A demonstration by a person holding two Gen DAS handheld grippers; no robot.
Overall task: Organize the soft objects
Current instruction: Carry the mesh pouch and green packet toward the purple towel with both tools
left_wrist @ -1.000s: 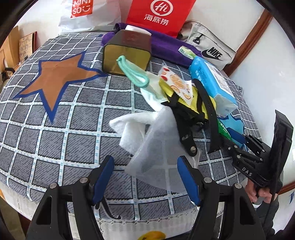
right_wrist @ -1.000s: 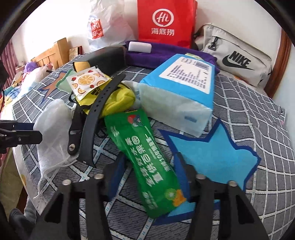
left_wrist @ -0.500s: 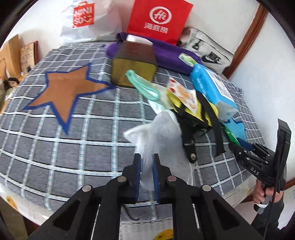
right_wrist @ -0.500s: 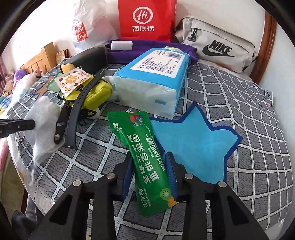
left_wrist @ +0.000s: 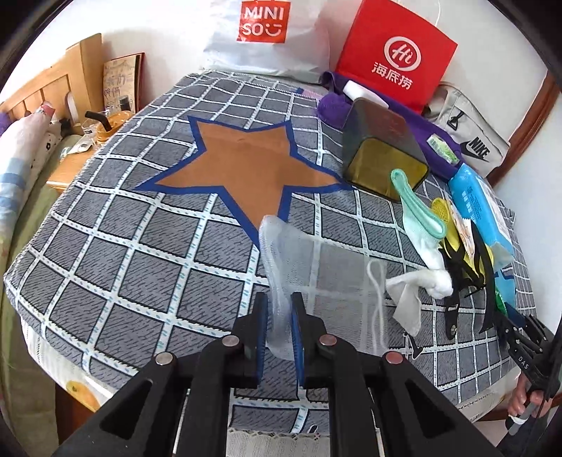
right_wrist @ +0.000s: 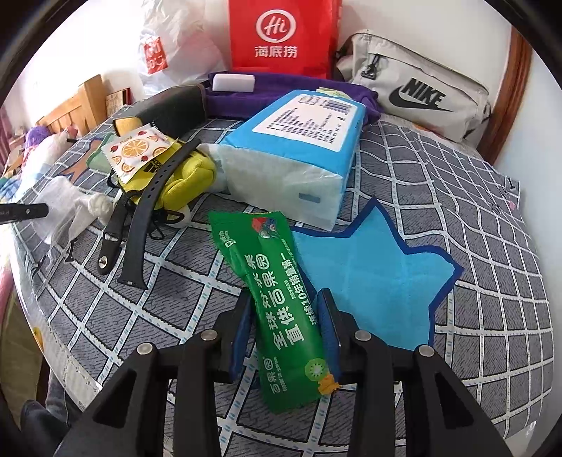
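A white mesh bag (left_wrist: 316, 267) hangs between the pads of my left gripper (left_wrist: 279, 302). It is lifted off the checked bedspread (left_wrist: 140, 267) near the brown star patch (left_wrist: 246, 165), and the jaws are opening slightly. My right gripper (right_wrist: 285, 302) is shut on a green snack packet (right_wrist: 277, 281) that lies beside the blue star patch (right_wrist: 372, 281). A white sock with a mint cuff (left_wrist: 418, 225), a yellow pouch (right_wrist: 186, 175), a black strap (right_wrist: 147, 225) and a blue tissue pack (right_wrist: 298, 147) lie in a pile.
A dark box (left_wrist: 383, 151), a purple towel (right_wrist: 281, 88), a red paper bag (right_wrist: 281, 35), a grey Nike bag (right_wrist: 421, 95) and a white Miniso bag (left_wrist: 263, 31) line the far side. The bed edge runs just under both grippers. A wooden nightstand (left_wrist: 70, 165) stands at left.
My left gripper shut on the mesh bag and pulled it left out of the pile, toward the brown star. The right gripper closed onto the green packet and stayed in place.
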